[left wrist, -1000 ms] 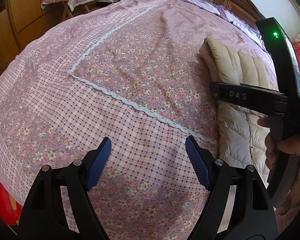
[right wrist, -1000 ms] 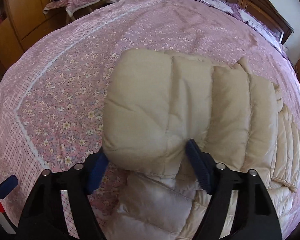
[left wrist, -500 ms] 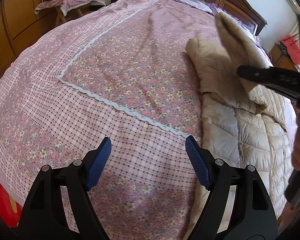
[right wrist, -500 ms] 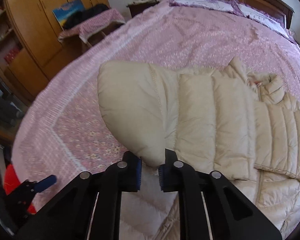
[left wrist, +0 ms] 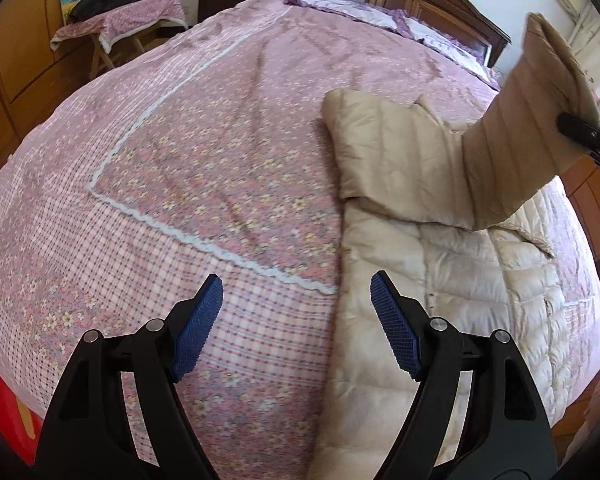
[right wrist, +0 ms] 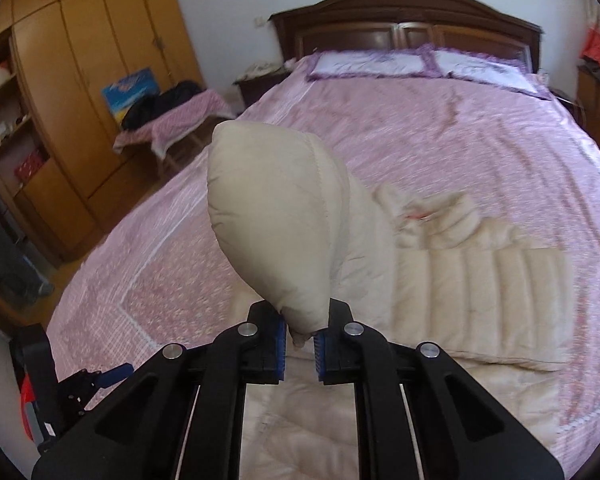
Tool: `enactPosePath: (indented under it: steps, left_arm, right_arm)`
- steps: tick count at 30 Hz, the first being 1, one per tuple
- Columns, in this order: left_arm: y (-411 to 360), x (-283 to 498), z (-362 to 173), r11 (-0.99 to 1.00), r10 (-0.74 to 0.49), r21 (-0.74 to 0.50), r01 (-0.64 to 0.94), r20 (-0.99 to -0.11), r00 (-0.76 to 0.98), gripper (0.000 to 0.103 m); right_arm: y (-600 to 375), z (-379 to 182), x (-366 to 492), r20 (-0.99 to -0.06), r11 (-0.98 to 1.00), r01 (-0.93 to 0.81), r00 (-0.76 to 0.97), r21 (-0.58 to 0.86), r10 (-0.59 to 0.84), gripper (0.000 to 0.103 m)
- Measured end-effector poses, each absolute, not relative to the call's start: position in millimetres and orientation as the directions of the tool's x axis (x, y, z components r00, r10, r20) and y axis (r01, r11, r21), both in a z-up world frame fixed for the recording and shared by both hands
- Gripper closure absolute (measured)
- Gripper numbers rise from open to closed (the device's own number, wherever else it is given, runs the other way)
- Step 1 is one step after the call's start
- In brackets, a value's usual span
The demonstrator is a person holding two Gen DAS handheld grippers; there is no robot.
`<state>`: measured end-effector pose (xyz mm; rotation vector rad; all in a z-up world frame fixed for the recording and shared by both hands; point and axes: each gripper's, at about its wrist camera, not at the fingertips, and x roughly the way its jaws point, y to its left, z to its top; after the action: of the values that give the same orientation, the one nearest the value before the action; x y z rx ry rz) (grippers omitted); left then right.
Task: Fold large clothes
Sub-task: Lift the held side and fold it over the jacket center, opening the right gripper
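A beige padded jacket (left wrist: 452, 280) lies on the pink bed cover, on the right in the left wrist view. My right gripper (right wrist: 300, 342) is shut on the jacket's sleeve (right wrist: 276, 224) and holds it lifted off the bed; the rest of the jacket (right wrist: 480, 292) lies flat behind. The lifted sleeve also shows at the upper right of the left wrist view (left wrist: 528, 136). My left gripper (left wrist: 296, 320) is open and empty, low over the bed, its right finger over the jacket's left edge.
The bed (left wrist: 204, 152) has a pink flowered cover, pillows (right wrist: 380, 62) and a dark wooden headboard (right wrist: 408, 28). A wooden wardrobe (right wrist: 80, 92) and a small cloth-covered table (right wrist: 180, 120) stand to the left of the bed.
My right gripper closed on the sleeve and lifted it up and back off the jacket. My left gripper moved a little right, toward the jacket's edge, still open.
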<state>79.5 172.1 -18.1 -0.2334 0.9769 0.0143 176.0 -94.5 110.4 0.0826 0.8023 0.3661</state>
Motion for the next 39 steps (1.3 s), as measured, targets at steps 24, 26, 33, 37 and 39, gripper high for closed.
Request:
enactPosePath:
  steps: [24, 26, 33, 37, 39]
  left_arm:
    - [49, 174, -16, 0.990, -0.143, -0.107, 0.095, -0.798, 0.586, 0.027]
    - [47, 182, -23, 0.989, -0.149, -0.116, 0.094, -0.807, 0.572, 0.027]
    - [47, 196, -40, 0.991, -0.134, -0.120, 0.062, -0.825, 0.549, 0.027]
    - [45, 201, -43, 0.992, -0.123, -0.108, 0.060, -0.826, 0.551, 0.027]
    - [42, 203, -43, 0.993, -0.120, -0.100, 0.067, -0.825, 0.552, 0.026]
  right_arm:
    - [-311, 10, 188, -0.747, 0.914, 0.083, 0.609, 0.397, 0.269, 0.091]
    - [-317, 1, 187, -0.751, 0.912, 0.092, 0.602, 0.401, 0.270, 0.091]
    - [-327, -2, 182, -0.759, 0.911, 0.126, 0.604, 0.392, 0.243, 0.065]
    - [-329, 14, 173, -0.745, 0.929, 0.125, 0.638, 0.350, 0.195, 0.063]
    - [-328, 21, 173, -0.739, 0.945, 0.123, 0.657, 0.304, 0.153, 0.063]
